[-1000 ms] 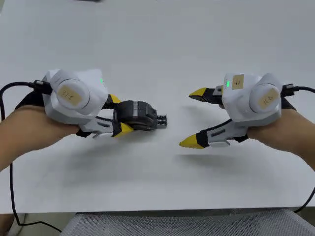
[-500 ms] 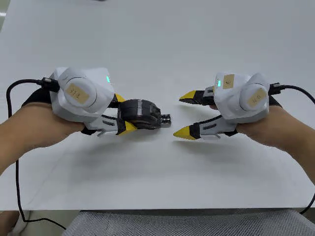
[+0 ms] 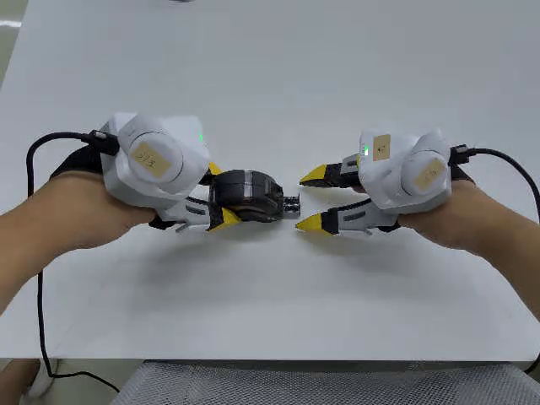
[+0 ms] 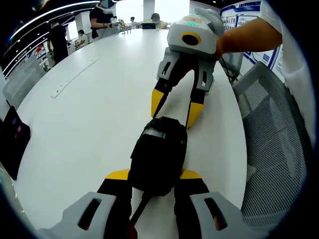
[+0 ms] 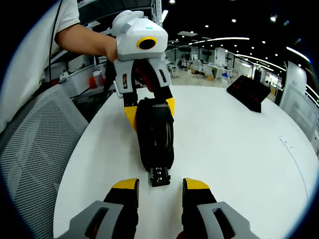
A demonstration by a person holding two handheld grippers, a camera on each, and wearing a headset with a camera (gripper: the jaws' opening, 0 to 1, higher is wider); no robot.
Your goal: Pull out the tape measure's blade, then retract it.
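A black tape measure (image 3: 245,195) lies on the white table (image 3: 270,76), held between the yellow-tipped jaws of my left gripper (image 3: 218,196). In the left gripper view the case (image 4: 158,155) sits clamped between the jaws of that gripper (image 4: 152,175). Its blade hook (image 3: 291,203) pokes out to the right. My right gripper (image 3: 311,199) stands open with its yellow tips on either side of the hook, close to it. In the right gripper view the hook (image 5: 159,176) sits just ahead of the open right gripper (image 5: 160,185), with the tape measure (image 5: 155,132) behind it.
The table's front edge (image 3: 278,363) runs just below my forearms, with a mesh chair seat (image 3: 321,384) under it. A black cable (image 3: 34,278) trails from the left gripper off the table. A dark device (image 5: 249,92) lies farther along the table.
My right gripper has moved left toward the tape measure, so its open tips now flank the blade hook. The left gripper keeps its hold on the case.
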